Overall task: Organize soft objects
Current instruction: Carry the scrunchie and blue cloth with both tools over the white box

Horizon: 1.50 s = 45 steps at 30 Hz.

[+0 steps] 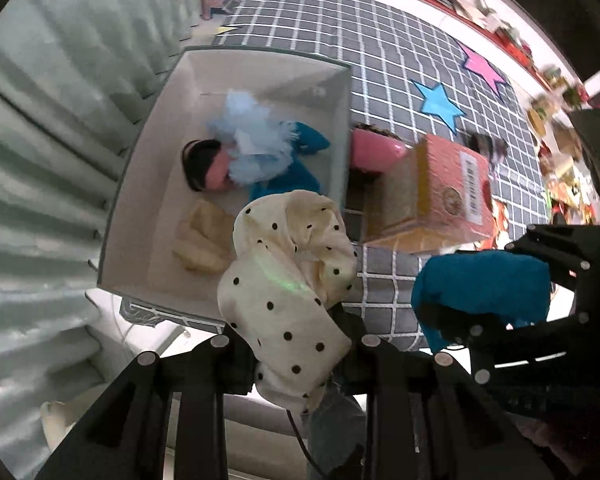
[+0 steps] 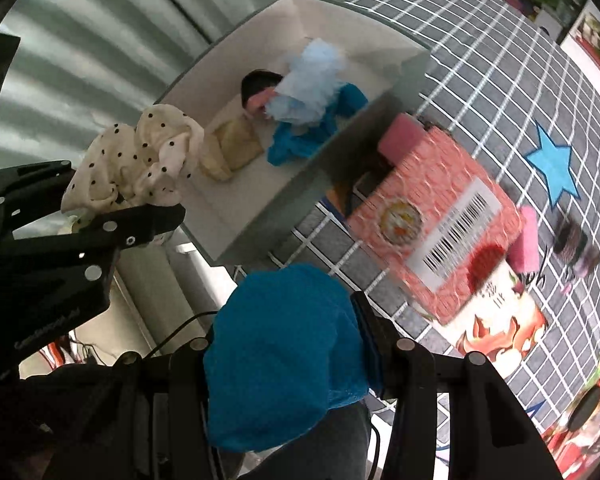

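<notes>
The right gripper (image 2: 296,360) clamps a blue cloth (image 2: 284,356); the left gripper (image 2: 120,216) grips a dotted cloth (image 2: 140,160) beside the white box (image 2: 380,32).

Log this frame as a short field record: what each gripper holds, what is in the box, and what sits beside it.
left gripper: shut on polka-dot cloth
right gripper: shut on blue cloth
white box: open, holds a dark-haired doll, light blue fluff, teal fabric, beige item
beside box: pink-orange carton, pink object
surface: grey checked cloth with star shapes
</notes>
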### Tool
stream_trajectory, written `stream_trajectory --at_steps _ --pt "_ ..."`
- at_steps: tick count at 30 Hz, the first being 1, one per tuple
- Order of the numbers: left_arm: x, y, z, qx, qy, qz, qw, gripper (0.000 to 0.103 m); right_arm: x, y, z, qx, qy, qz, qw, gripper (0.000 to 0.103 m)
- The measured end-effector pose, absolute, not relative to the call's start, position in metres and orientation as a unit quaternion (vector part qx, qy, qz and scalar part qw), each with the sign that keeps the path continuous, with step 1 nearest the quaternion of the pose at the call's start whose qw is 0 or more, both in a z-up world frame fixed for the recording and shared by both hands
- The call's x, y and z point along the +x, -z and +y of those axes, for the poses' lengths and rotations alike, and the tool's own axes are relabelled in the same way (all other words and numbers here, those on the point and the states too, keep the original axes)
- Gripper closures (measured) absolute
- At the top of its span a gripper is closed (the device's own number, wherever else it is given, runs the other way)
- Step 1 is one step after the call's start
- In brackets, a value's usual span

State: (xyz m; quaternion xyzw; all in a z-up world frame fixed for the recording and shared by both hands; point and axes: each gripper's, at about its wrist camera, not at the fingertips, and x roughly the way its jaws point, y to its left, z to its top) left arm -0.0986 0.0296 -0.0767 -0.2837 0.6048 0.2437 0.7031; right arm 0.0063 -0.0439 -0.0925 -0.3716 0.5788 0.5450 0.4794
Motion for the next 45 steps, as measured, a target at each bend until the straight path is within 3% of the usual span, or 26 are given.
stream_trajectory --at_steps 21,45 --pt "-0.136 0.090 0.090 -0.316 -0.333 0.585 0.669 0.073 -0.020 0.079 0.025 -0.369 -0.573 0.555 0.477 0.053" --pt "-0.136 0.109 0.102 -0.327 -0.336 0.596 0.652 0.072 -0.024 0.084 0.053 -0.373 -0.570 0.559 0.472 0.053"
